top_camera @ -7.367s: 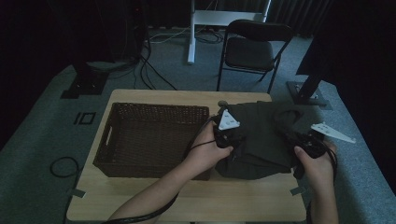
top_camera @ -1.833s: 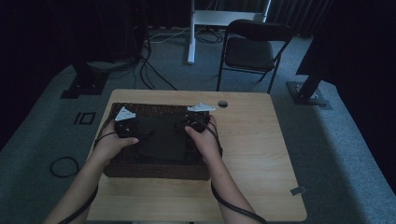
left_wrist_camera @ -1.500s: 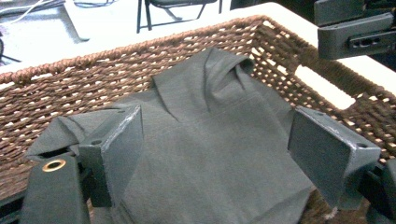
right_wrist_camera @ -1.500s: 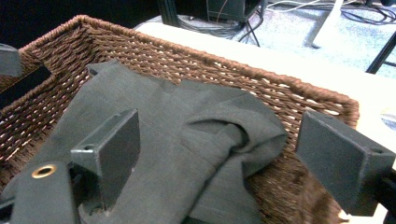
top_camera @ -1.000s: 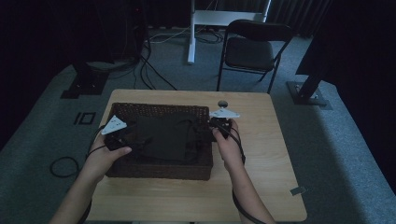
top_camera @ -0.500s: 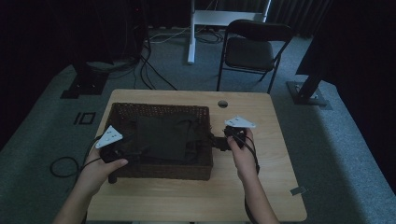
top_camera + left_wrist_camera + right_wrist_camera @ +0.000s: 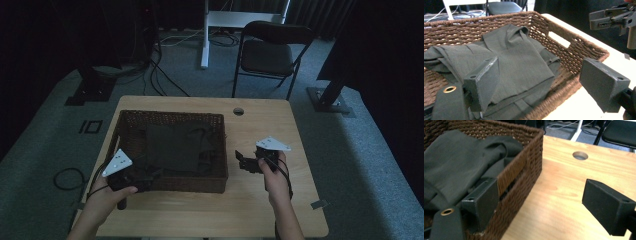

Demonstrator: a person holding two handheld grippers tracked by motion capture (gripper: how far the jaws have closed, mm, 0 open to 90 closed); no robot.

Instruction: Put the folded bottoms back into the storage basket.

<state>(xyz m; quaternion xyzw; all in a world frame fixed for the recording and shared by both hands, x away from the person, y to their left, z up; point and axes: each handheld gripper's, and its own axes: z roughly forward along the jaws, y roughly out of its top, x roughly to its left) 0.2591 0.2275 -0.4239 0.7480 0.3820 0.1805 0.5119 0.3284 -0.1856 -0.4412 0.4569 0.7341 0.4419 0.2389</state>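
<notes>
Wooden table [image 7: 260, 210] is seen under everything, with a round hole [image 7: 580, 155] in its top well beyond the right gripper's [image 7: 246, 161] fingertips. Next biggest is the wicker basket [image 7: 220, 150], which is parked between the two grippers: its near left corner is met by the left gripper [image 7: 145, 176], and its right wall is just beside the right gripper's fingers. One right finger [image 7: 484, 201] is seen against the outside of that wall by the handle slot, though whether it's actually touching can't be told; the other sits out over bare table.

Inside the basket a dark grey folded garment [image 7: 524, 62] is laid flat, a bit rumpled at the edges. It's spread out just ahead of the left fingers [image 7: 482, 81], with one of them seen over the cloth at the basket's near edge and the other hanging outside the rim, over the table.

Both sets of jaws are spread wide, and nothing is gripped by either. In the left gripper view the right gripper [image 7: 610, 17] is also caught farther off, past the basket's far rim.
</notes>
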